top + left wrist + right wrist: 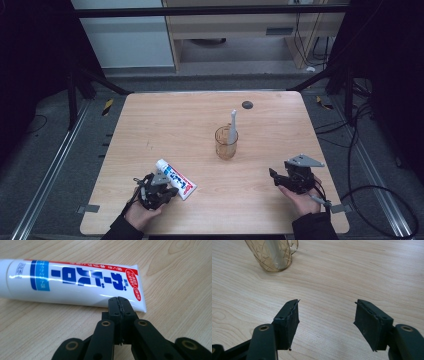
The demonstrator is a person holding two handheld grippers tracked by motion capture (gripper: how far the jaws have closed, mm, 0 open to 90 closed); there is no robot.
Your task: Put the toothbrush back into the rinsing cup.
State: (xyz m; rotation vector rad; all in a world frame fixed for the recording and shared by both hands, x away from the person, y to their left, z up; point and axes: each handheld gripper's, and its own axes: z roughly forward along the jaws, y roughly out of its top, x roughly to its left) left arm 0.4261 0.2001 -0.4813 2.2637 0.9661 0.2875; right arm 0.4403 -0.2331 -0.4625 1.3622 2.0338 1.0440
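a: wooden table (pixel 150 130) with light grain, and near its front edge on the left lies the toothpaste tube (pixel 175 179), flat on the wood

b: where is the left gripper (pixel 159 193) to it?

a: just at the crimped end of the tube. in the left gripper view the left gripper (pixel 119 300) has its jaws pressed together, nothing between them, and the tips stand in front of the flat tail of the toothpaste tube (pixel 75 283). if they touch it, i cannot tell

b: and the other one?

a: the right gripper (pixel 327 315) stands wide open and holds nothing, well apart from the tube, with the glass cup (pixel 272 255) ahead of it. a toothbrush (pixel 233 126) stands in this cup

b: how will the tube handle?

a: i think light and soft, and the glossy skin can slip. the body will dent under the pads. i would open the jaws and take it across the middle, or at the stiff shoulder by the cap, not at the thin tail
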